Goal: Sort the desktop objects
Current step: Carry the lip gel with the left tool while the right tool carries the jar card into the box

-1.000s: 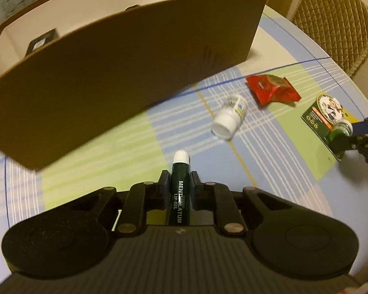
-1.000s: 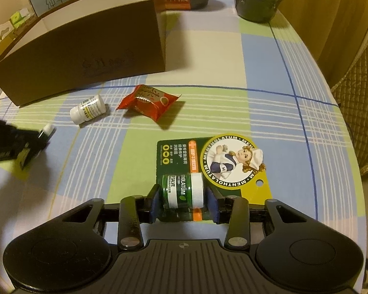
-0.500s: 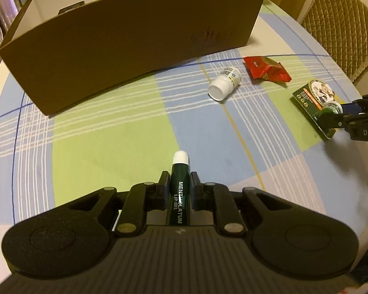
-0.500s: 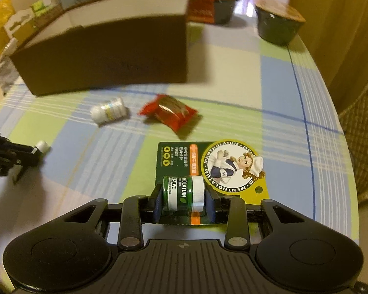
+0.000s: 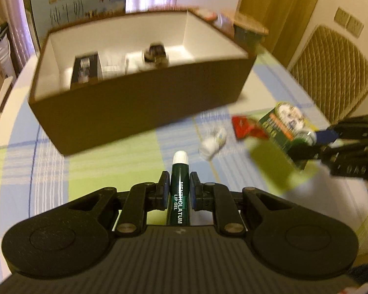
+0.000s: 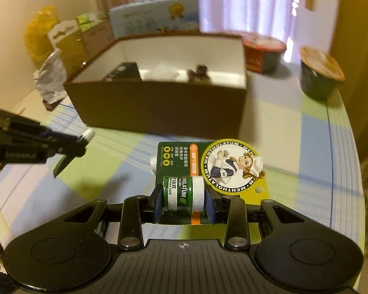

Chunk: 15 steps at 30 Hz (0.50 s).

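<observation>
My left gripper [image 5: 180, 183] is shut on a dark green lip gel tube [image 5: 180, 186] with a white cap, held above the checked tablecloth. My right gripper [image 6: 183, 196] is shut on a green salve jar [image 6: 184, 192] fixed to its printed backing card [image 6: 218, 164], lifted off the table. Ahead of both stands the open brown cardboard box [image 5: 144, 98] with a white inside and a few items in it. In the left wrist view the right gripper [image 5: 316, 139] shows at the right with the carded jar. A small white bottle [image 5: 212, 142] and a red packet [image 5: 245, 127] lie on the cloth.
Two lidded bowls [image 6: 321, 73] stand right of the box [image 6: 159, 107]. A milk carton box [image 6: 154, 17] and packages stand behind it. A quilted chair [image 5: 331, 71] is beyond the table's right edge. The left gripper [image 6: 81, 139] shows at the left of the right wrist view.
Both grippers have risen with their loads and now look over the box's near wall into its inside. The carded jar has left the tablecloth.
</observation>
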{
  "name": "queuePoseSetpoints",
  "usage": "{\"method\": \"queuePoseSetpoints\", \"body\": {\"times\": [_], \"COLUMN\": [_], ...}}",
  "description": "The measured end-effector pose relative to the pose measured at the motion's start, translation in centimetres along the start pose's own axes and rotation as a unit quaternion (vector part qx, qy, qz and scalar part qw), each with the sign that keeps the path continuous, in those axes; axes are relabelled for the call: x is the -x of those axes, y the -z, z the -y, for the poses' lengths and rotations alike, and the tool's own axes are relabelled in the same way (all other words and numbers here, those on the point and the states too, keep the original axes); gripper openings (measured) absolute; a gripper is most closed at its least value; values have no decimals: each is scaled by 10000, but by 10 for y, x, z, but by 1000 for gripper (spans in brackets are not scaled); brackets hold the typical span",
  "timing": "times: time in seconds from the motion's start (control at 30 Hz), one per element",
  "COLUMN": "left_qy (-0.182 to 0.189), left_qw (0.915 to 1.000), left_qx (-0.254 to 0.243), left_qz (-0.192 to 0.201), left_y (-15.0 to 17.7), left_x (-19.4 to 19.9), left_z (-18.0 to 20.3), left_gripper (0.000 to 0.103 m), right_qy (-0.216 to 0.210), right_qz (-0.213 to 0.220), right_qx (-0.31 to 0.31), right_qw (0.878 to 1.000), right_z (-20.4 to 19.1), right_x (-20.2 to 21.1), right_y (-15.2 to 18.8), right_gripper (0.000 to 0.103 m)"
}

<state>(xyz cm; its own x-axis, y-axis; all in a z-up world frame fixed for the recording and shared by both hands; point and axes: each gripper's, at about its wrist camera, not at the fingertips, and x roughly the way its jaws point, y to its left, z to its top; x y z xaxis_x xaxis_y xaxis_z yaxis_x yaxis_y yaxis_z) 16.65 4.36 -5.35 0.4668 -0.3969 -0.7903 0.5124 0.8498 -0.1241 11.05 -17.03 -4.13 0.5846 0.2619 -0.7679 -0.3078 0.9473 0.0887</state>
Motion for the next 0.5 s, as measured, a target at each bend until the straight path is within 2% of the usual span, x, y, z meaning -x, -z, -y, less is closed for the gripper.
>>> {"method": "queuePoseSetpoints", "body": {"times": [0.23, 0.5], "left_qy": [133, 108], "left_qw": [9983, 9939], "left_qx": [160, 252], "left_qz": [543, 1065], "left_y": [-46, -109], "left_x": [16, 16], "left_z": [-11, -24], "left_gripper": [13, 13], "right_qy": [-281, -206], "right_qz": [417, 790], "right_qx": [239, 530], "right_qw": [9984, 9953], "right_z": [-3, -8], "right_x": [2, -24], "right_y": [-52, -117], "right_gripper": [32, 32]}}
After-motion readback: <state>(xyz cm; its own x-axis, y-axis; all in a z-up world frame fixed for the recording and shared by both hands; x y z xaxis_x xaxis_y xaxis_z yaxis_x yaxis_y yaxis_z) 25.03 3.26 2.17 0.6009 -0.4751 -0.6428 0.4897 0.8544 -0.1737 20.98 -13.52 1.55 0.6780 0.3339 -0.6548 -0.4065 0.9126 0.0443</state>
